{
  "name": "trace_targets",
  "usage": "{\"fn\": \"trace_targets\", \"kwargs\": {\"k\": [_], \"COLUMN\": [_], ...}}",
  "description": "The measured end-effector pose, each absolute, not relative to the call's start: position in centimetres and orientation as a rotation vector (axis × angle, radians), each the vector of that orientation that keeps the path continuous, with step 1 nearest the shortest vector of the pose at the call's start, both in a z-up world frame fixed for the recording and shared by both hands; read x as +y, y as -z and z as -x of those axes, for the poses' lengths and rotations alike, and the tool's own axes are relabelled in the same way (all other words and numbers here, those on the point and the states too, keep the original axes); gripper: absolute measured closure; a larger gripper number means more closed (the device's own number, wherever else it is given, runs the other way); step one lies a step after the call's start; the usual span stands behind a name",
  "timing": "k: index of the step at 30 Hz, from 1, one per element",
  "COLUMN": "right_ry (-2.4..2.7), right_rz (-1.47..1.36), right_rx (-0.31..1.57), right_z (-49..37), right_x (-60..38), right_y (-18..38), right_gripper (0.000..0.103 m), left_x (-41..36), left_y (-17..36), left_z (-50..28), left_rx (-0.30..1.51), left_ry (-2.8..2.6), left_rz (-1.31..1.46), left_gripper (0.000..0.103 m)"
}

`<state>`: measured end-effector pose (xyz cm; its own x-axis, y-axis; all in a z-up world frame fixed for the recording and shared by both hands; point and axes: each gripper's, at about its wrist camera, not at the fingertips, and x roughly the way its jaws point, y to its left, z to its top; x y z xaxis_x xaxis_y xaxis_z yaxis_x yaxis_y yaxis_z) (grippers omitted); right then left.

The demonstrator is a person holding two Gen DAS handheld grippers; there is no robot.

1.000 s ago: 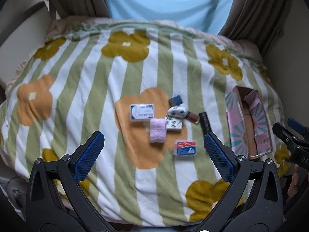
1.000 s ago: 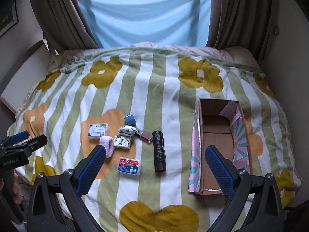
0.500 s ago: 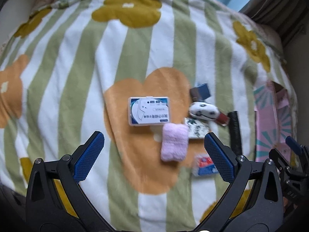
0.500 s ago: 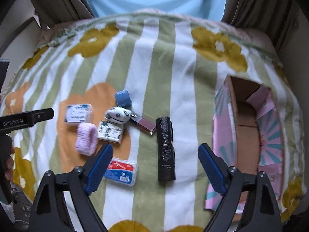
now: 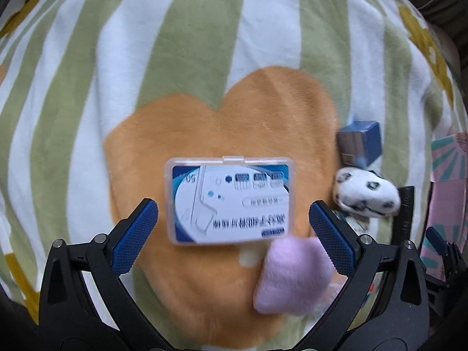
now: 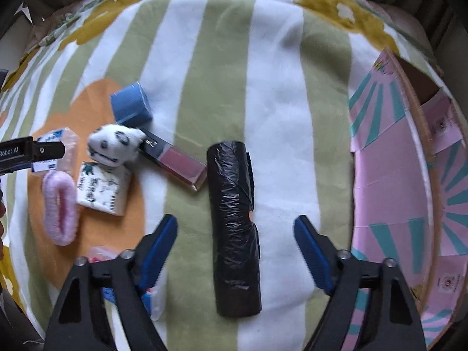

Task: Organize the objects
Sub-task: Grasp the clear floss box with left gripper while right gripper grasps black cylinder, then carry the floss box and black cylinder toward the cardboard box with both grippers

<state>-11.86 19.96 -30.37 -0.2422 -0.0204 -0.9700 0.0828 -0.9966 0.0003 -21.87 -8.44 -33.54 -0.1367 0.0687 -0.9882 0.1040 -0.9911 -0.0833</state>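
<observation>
My left gripper point(image 5: 233, 209) is open, its blue pads either side of a clear plastic case with a blue and white label point(image 5: 231, 199) lying on the striped blanket. My right gripper point(image 6: 235, 225) is open and straddles a black roll of bin bags point(image 6: 234, 225). The case also shows at the far left in the right wrist view point(image 6: 52, 139), partly hidden behind the left gripper. A pink and teal cardboard box point(image 6: 409, 193) lies open at the right.
Beside the case lie a pink fluffy scrunchie point(image 5: 292, 276), a white black-spotted soft toy point(image 5: 367, 193), a blue box point(image 5: 361, 146), a printed white packet point(image 6: 101, 188) and a pink lip-gloss tube point(image 6: 175, 161). A red and blue packet point(image 6: 102, 259) sits under my right gripper's left finger.
Both grippers have moved down and forward towards the blanket. The left one has closed in over the clear case, the right one over the black roll. Both stay open.
</observation>
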Motion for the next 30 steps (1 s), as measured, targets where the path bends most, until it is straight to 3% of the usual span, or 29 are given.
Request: {"fn": "trace_targets", "kwargs": {"k": [1, 3, 5, 7, 20, 26, 30], "right_ry": [2.415, 2.387, 2.373, 2.363, 2.424, 2.475, 2.497], "right_rz": [-1.902, -1.918, -1.927, -1.920, -1.856, -1.780, -1.738], "right_rx": [0.084, 0.083, 0.098, 0.104, 0.044, 0.015, -0.014], "right_z": [12.0, 12.1, 12.0, 11.8, 10.8, 9.9, 9.3], "right_x": [20.0, 20.0, 19.8, 19.7, 20.1, 20.1, 21.0], "right_y": [30.8, 31.4, 31.9, 31.9, 28.5, 23.9, 21.4], "right_gripper": [0.034, 0.050, 0.063, 0.072, 0.074, 0.074, 0.074], "left_x": [-8.4, -8.4, -8.3, -8.3, -8.4, -8.1, -7.2], "left_y": [34.0, 34.6, 35.2, 35.4, 33.6, 29.8, 24.4], "left_z": [22.1, 22.4, 22.7, 22.9, 22.9, 22.7, 21.5], "left_rx": [0.208, 0.205, 0.198, 0.195, 0.205, 0.178, 0.155], "left_ry": [2.335, 2.322, 2.312, 2.313, 2.391, 2.490, 2.561], "left_rz": [-2.054, -2.065, -2.076, -2.078, -2.013, -1.934, -1.871], "left_gripper": [0.001, 0.002, 0.014, 0.014, 0.014, 0.014, 0.014]}}
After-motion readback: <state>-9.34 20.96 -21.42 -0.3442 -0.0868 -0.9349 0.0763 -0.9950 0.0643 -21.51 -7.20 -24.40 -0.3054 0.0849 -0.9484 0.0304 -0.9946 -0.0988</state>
